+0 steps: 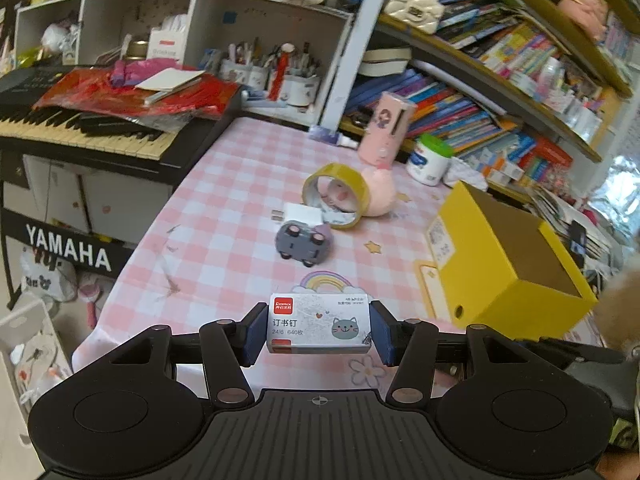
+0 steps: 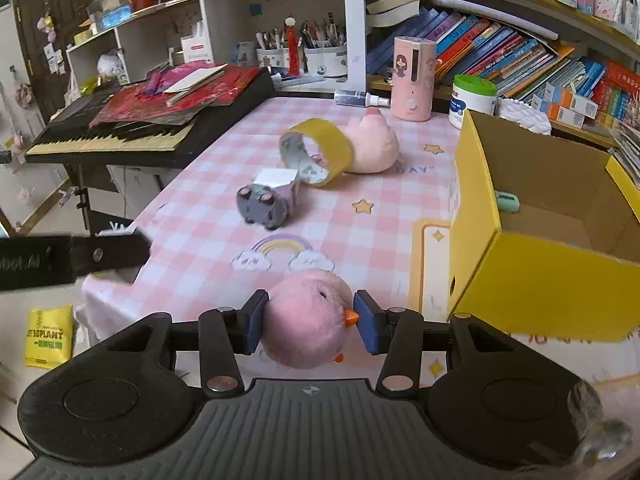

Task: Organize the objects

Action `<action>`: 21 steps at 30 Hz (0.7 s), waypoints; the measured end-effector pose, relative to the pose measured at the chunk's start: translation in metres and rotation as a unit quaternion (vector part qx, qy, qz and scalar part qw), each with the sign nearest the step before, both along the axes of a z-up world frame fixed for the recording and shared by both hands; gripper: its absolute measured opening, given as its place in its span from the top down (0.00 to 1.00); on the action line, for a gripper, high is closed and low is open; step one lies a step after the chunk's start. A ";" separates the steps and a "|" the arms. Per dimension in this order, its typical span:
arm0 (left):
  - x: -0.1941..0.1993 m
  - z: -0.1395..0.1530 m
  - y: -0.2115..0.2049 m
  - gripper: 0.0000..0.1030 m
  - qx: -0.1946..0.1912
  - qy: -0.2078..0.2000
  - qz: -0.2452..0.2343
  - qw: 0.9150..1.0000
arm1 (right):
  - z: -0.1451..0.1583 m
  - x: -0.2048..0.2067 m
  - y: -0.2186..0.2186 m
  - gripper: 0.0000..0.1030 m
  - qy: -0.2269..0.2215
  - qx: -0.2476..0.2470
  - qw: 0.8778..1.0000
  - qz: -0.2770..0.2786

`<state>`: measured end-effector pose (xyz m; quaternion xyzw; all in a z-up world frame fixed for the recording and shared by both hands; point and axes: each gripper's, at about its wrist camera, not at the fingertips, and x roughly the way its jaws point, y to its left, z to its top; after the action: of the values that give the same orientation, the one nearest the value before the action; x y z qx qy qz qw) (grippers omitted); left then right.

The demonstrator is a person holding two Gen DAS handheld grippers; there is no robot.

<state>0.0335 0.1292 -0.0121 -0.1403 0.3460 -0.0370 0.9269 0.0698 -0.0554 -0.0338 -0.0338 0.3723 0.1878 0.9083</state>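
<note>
- Ahead and to the right of both tongs: the yellow box [image 2: 548, 216], open top, standing on the table [image 1: 224, 216]. That is the likely drop spot, I'd judge.
- Right tongs [image 2: 308, 322] are clamped on the pink plush chick [image 2: 306, 320]; the box's near corner is just beside them on the right, so this hand is the nearer one.
- Left tongs [image 1: 318, 328] are clamped on the staple box [image 1: 319, 324], its long axis lying across the pads and label up. The yellow box [image 1: 508, 256] lies further off to their right.
- Straight ahead of both tongs, still on the table: toy car [image 1: 303, 242], white plug [image 1: 298, 213], tape roll [image 1: 335, 195] and pink plush [image 1: 380, 194], bunched together.
- Hard to make out:
  - Box interior is barely visible from the left view; the right view shows one small green item [image 2: 507, 201] inside, type unclear.
  - Near wall hides the floor of the box next to it.
  - Tape roll covers part of the plush behind it.
  - Right view: blurred black part of the left tool at the left edge.
</note>
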 end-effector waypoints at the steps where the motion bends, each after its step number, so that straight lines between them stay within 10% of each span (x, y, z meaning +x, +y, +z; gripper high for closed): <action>1: -0.003 0.000 -0.002 0.50 0.001 0.000 -0.006 1.000 | 0.000 -0.006 -0.001 0.57 0.001 -0.001 1.000 -0.001; 21: -0.030 -0.010 -0.094 0.50 0.008 0.011 -0.193 0.981 | -0.013 -0.104 -0.081 0.57 0.021 0.002 0.984 -0.177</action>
<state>0.0037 0.0350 -0.0223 -0.0636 0.3771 -0.2108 0.8996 -0.0337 -0.1362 -0.0469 0.0385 0.3911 0.0254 0.9192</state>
